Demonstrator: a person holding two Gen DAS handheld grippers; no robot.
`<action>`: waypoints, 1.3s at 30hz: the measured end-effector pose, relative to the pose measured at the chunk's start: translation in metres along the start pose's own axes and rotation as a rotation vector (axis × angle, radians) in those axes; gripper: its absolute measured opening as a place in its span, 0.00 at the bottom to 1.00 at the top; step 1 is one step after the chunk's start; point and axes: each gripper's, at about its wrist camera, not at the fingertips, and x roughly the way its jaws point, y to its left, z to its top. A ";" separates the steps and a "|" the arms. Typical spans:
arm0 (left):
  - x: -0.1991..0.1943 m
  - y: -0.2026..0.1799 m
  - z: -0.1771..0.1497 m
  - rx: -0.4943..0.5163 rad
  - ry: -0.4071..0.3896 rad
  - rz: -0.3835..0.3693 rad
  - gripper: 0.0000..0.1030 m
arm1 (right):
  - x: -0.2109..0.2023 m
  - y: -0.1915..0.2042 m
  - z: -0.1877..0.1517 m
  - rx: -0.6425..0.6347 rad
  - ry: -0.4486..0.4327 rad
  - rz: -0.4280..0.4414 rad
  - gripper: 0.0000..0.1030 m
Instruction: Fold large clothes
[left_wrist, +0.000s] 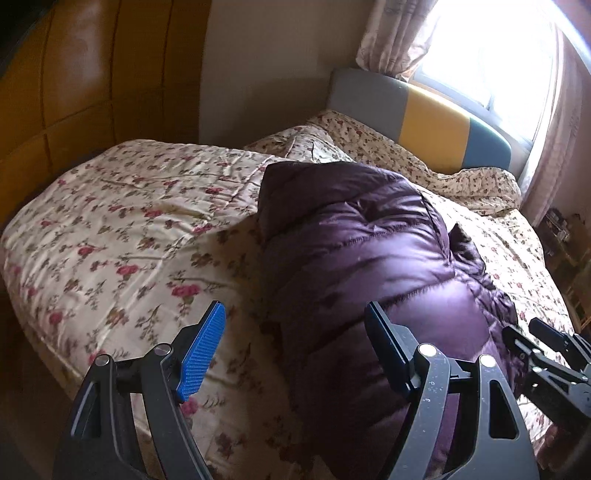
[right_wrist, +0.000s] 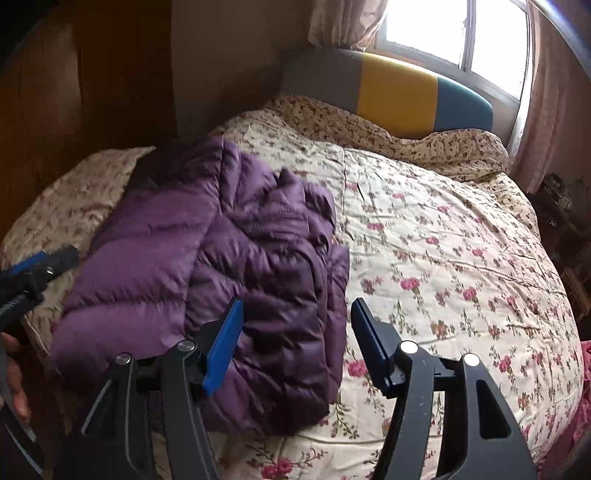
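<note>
A purple quilted down jacket (left_wrist: 369, 258) lies folded lengthwise on the floral bedspread (left_wrist: 129, 229); in the right wrist view the jacket (right_wrist: 221, 266) has one side folded over its middle. My left gripper (left_wrist: 295, 332) is open and empty, just above the jacket's near left edge. My right gripper (right_wrist: 295, 332) is open and empty above the jacket's near right edge. The right gripper also shows at the right edge of the left wrist view (left_wrist: 543, 350), and the left gripper at the left edge of the right wrist view (right_wrist: 40, 269).
The bed (right_wrist: 443, 258) has a grey, yellow and blue headboard (right_wrist: 399, 96) under a bright window (right_wrist: 461, 29) with curtains. A brown wooden wardrobe (left_wrist: 74, 81) stands left of the bed. Shelves with clutter (right_wrist: 561, 206) are at the right.
</note>
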 end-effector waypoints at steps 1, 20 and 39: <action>-0.001 0.000 -0.002 0.003 0.003 0.001 0.75 | 0.005 0.001 -0.002 -0.007 0.011 -0.015 0.59; -0.043 -0.030 -0.019 0.017 -0.063 0.032 0.91 | -0.035 0.007 -0.009 0.005 -0.025 -0.043 0.93; -0.068 -0.023 -0.038 -0.022 -0.077 0.098 0.96 | -0.054 0.016 -0.022 0.012 -0.032 -0.037 0.97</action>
